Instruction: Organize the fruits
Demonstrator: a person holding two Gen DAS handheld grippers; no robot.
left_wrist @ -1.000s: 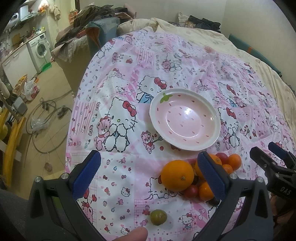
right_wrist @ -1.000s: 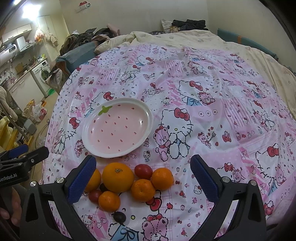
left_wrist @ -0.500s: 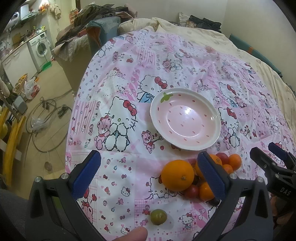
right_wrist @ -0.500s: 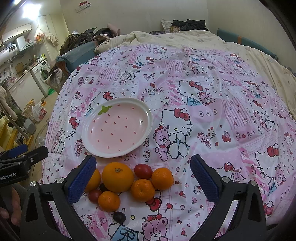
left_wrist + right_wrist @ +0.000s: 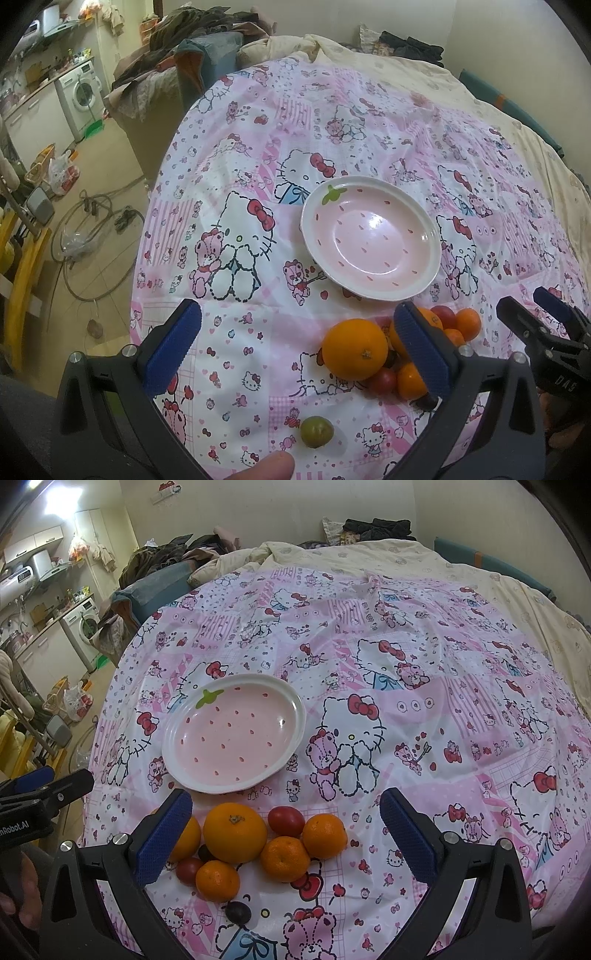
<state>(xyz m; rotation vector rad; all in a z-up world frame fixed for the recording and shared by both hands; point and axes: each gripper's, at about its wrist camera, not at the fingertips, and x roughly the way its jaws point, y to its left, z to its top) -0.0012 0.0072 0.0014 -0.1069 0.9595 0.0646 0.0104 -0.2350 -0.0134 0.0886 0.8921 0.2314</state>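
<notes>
Both my grippers wide open over the fruit, nothing picked up.

Under me is the cartoon-cat sheet (image 5: 424, 686) spread across the bed, and on it the pink strawberry plate (image 5: 173, 755), bare. My right gripper (image 5: 286, 832) hangs spread above the fruit pile, gripping nothing; my left gripper (image 5: 295, 345) is spread just as wide, its right finger in front of the pile. The pile sits just below the plate: a big orange (image 5: 235, 831), small oranges (image 5: 325, 835) packed around it, a red tomato (image 5: 286, 821) touching them. A dark little fruit (image 5: 238, 911) lies at the pile's near edge, and a green one (image 5: 317, 431) sits off by itself to the left.
</notes>
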